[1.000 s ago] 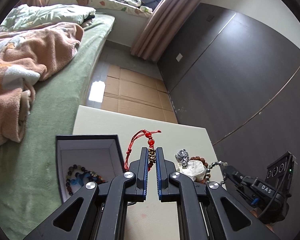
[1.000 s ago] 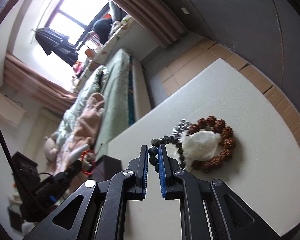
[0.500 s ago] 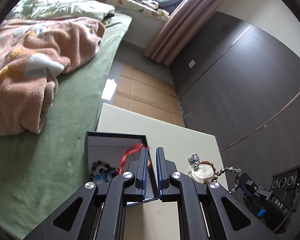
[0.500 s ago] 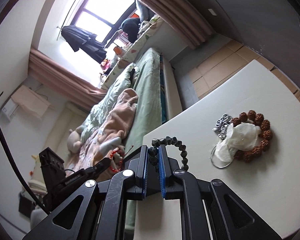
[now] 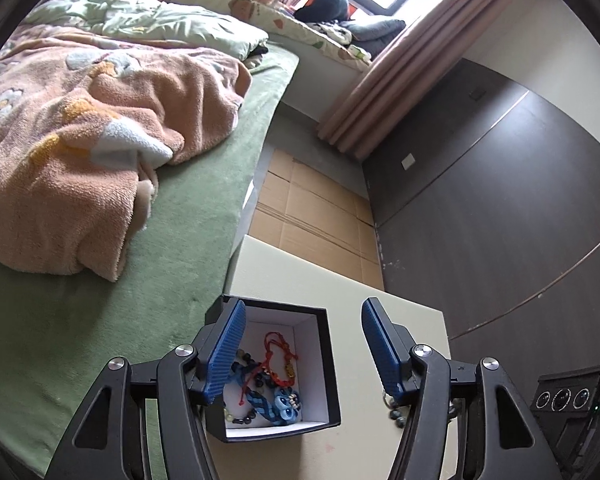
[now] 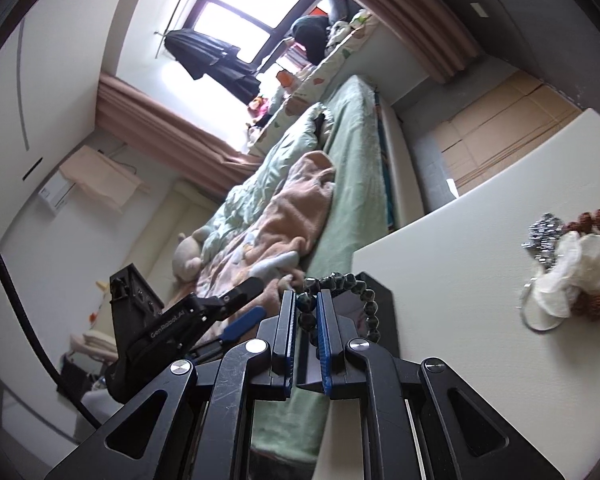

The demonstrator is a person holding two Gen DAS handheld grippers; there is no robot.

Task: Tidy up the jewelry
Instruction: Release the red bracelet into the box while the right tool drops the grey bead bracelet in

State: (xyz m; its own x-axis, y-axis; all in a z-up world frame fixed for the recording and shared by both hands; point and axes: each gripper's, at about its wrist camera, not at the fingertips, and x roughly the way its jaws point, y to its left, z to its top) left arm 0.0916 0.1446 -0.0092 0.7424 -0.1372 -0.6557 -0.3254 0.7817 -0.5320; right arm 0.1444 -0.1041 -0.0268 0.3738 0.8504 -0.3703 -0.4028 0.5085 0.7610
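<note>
The left gripper [image 5: 302, 350] is hovering over the black box [image 5: 274, 368] with its fingers [image 5: 225, 354] spread wide, gripping nothing; the red cord bracelet [image 5: 278, 360] is lying inside. The right gripper [image 6: 307, 334] is pinching the dark bead bracelet [image 6: 342, 286] between nearly closed fingers, above the bench [image 6: 452, 280].

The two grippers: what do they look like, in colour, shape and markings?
Both match: the left gripper and right gripper have black angular linkage arms with silver round pivot pins and ribbed blue finger pads. White "GenRobot.AI" lettering marks the left one's body in the right wrist view.
</note>
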